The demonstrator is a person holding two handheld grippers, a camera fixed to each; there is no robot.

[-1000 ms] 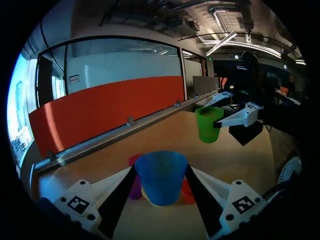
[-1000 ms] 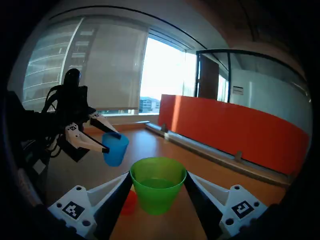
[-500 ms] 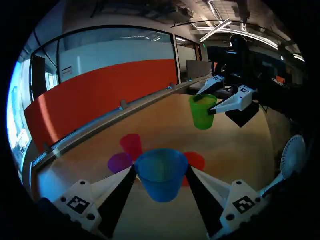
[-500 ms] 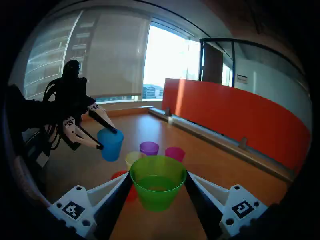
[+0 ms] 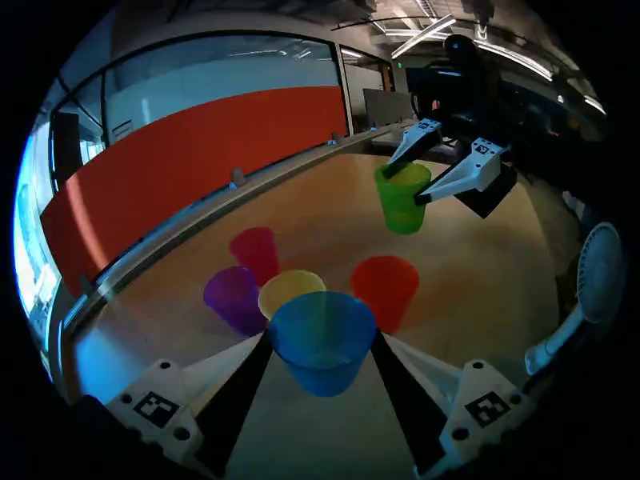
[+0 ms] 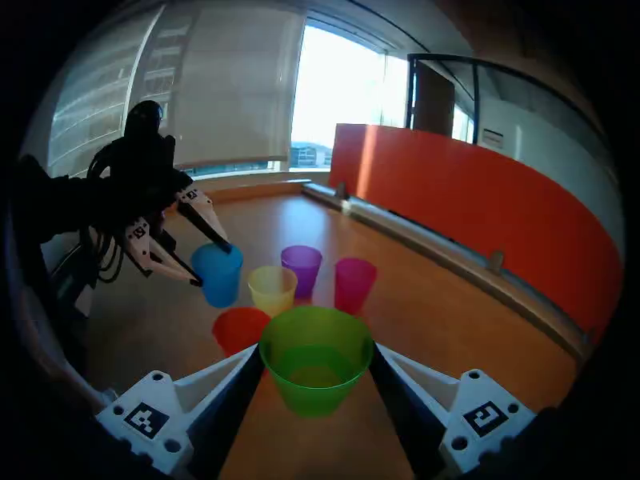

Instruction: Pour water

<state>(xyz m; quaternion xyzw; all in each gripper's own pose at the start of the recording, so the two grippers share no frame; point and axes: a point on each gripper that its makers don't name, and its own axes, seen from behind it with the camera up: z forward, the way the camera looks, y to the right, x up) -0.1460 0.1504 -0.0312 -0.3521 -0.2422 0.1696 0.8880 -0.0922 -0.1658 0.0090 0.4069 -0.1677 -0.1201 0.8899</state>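
My left tongs (image 5: 322, 364) are pinching the blue cup (image 5: 322, 340) by its sides, and my right tongs (image 6: 316, 372) are pinching the green cup (image 6: 316, 396), with water (image 6: 314, 376) low inside it, both over the wooden table (image 5: 472, 280).

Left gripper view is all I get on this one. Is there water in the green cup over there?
Observer: Yes. The right gripper view looks down into the green cup, and what looks like a shallow pool lies at its bottom.
Operator: Is my blue cup tipped?
Observer: No. Seen from there, the blue cup sits upright in the left gripper.
Operator: What's behind it?
Observer: A bright window, with a blind beside it.
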